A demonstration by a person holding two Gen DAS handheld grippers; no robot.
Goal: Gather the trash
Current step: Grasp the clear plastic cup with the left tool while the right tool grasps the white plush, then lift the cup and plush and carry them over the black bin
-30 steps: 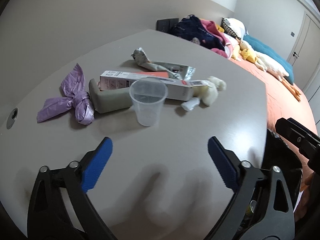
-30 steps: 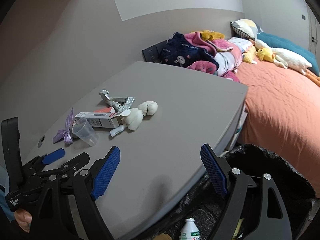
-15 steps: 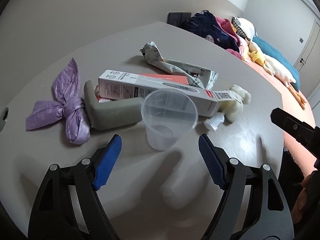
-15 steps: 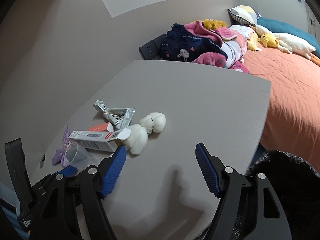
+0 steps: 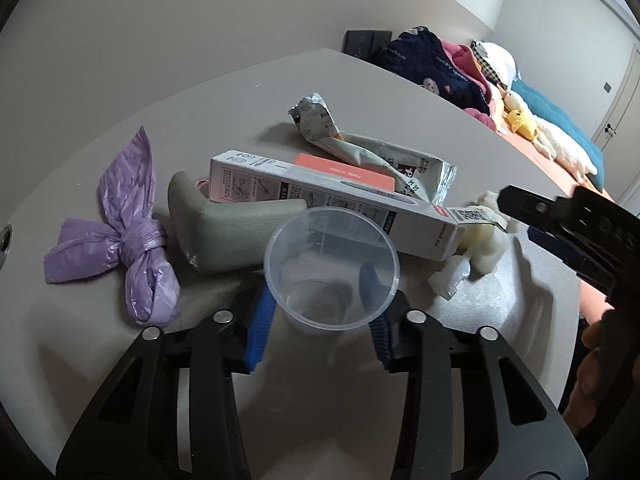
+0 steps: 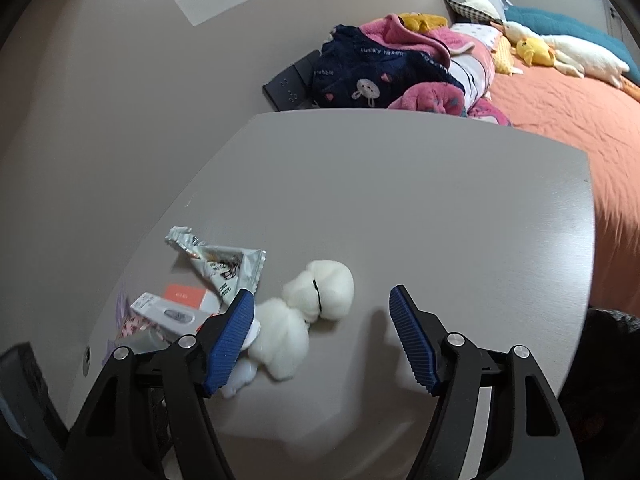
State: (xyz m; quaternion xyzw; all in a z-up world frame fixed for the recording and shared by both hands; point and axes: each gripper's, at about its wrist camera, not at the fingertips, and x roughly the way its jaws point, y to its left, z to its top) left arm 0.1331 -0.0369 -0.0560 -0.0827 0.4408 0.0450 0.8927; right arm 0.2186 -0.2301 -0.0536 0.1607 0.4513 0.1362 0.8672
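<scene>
A clear plastic cup stands upright on the grey table, between the blue pads of my left gripper, which is closed around its sides. Behind it lie a long grey-white carton, a grey-green pouch, a knotted purple bag, a foil wrapper and a white wad. My right gripper is open and empty over the table, with the white wad just beyond its left finger. The foil wrapper and carton lie to its left.
A black trash bag hangs off the table's right edge. A bed with an orange sheet, piled clothes and plush toys lies beyond the table. A black socket panel stands at the far edge.
My left gripper moved forward to the cup and its fingers closed in on it. My right gripper moved forward over the table toward the white wad, still open.
</scene>
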